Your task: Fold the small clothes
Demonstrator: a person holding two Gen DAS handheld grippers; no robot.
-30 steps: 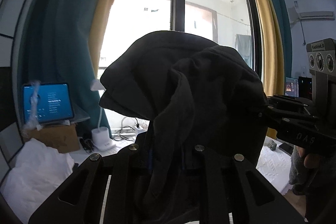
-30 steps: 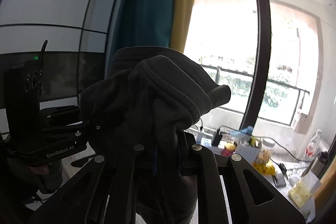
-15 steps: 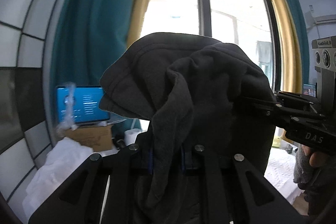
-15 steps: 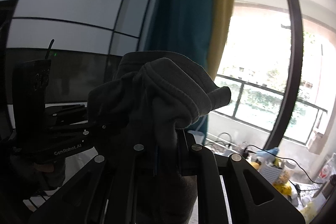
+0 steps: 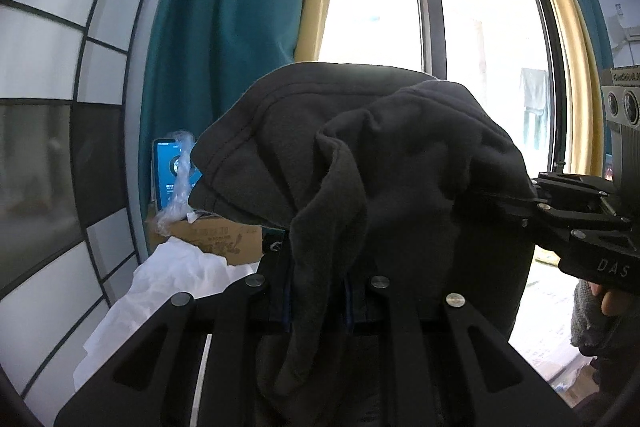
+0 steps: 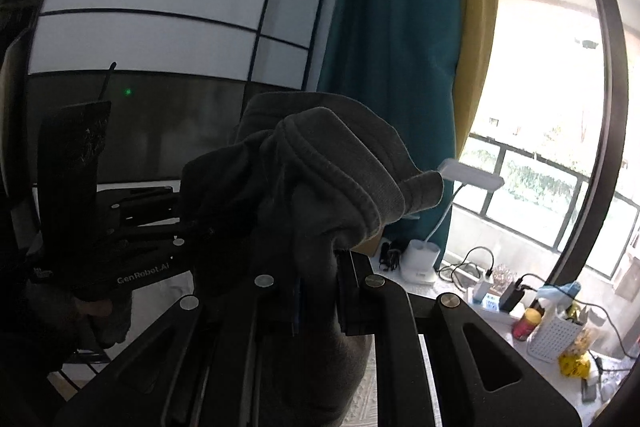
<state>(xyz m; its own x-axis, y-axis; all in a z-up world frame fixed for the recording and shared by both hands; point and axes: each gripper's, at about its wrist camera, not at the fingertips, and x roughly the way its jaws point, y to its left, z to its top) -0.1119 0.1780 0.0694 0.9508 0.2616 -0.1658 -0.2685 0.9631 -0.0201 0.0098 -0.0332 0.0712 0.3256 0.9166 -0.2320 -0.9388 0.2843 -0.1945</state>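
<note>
Garment, dark grey fleece, hangs in the air between 2 claws, well above the desk. Left claw and right claw are each clamped on a bunched edge. A shallow pinch (thick fabric) could slip out, dropping 1 corner. Readable writing: "DAS" on the right claw's body, "GenRobot.AI" on the left's.

You see bright light blow out the window; the dark garment looks shadowy, and the edges bend.
</note>
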